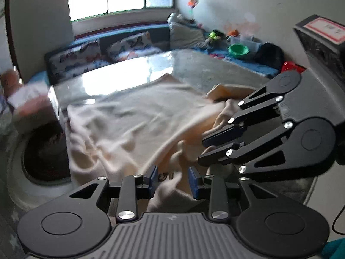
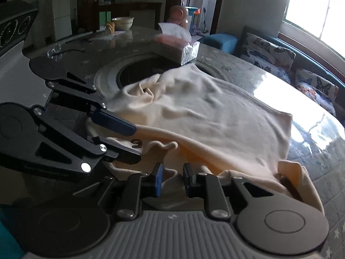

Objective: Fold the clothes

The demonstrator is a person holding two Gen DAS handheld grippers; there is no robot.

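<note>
1. The cream shirt [image 2: 207, 116] lies spread on the table [image 2: 319, 133], running away from both grippers, its near edge bunched right under them.
2. The left gripper [image 1: 172, 178] stands part-spread over that edge, cloth between the pads but apparently not pinched.
3. The right gripper [image 2: 172, 178] is likewise slightly apart, straddling a fold; both sit equally close, side by side.
4. A tissue box [image 2: 179, 47] stands past the far hem, near the table's round inset [image 2: 138, 73], possibly crowding a fold that way.

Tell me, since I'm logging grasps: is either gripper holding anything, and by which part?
Nothing looks gripped. The left gripper and right gripper have jaws apart over the near edge of the cream shirt, pads not pressing it.
</note>
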